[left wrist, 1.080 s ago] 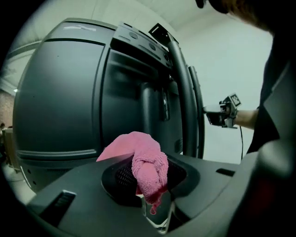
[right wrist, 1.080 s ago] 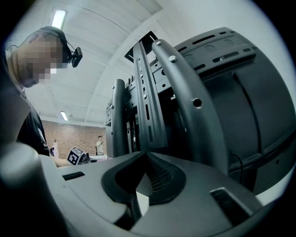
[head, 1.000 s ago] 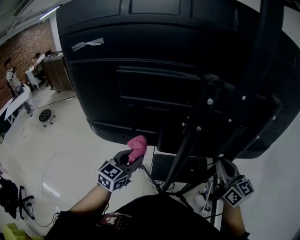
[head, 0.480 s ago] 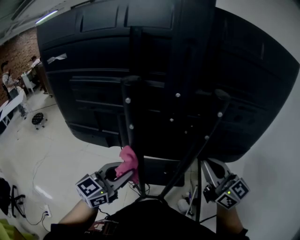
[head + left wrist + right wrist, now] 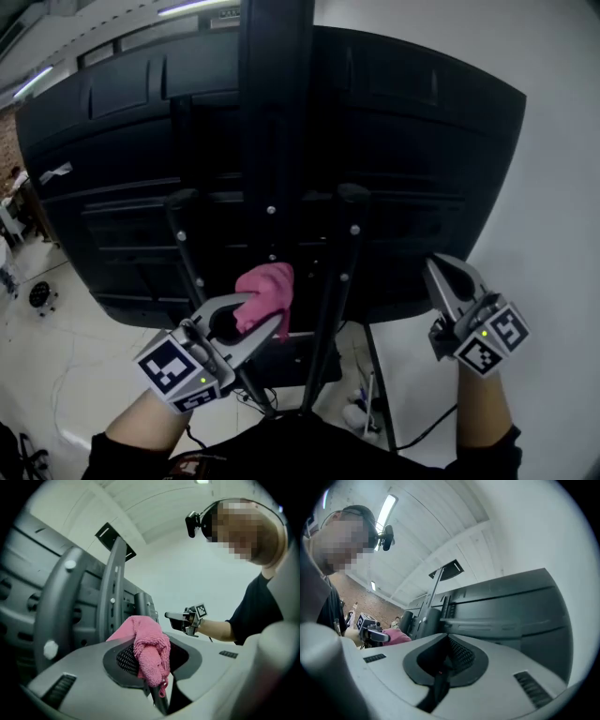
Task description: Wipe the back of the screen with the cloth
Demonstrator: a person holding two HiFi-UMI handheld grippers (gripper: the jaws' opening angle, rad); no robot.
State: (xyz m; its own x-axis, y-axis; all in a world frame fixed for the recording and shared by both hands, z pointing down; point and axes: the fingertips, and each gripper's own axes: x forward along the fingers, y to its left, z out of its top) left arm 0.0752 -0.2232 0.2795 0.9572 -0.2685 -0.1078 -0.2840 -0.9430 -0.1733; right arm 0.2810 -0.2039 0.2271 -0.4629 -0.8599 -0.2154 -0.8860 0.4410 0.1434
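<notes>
Cloth (image 5: 265, 291) is pinched in the left tongs (image 5: 261, 317), bunched past the tips near the lower back of the screen (image 5: 422, 141), presumably so fabric meets panel first; right tongs (image 5: 437, 274) are pressed together, empty, off to the side.

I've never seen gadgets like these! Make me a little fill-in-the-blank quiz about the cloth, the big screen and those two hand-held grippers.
1. The cloth clamped in the left gripper is ____ in colour.
2. The right gripper has its jaws together and holds ____.
3. The screen turns its ____ side toward the person.

Missing words: pink; nothing; back.
</notes>
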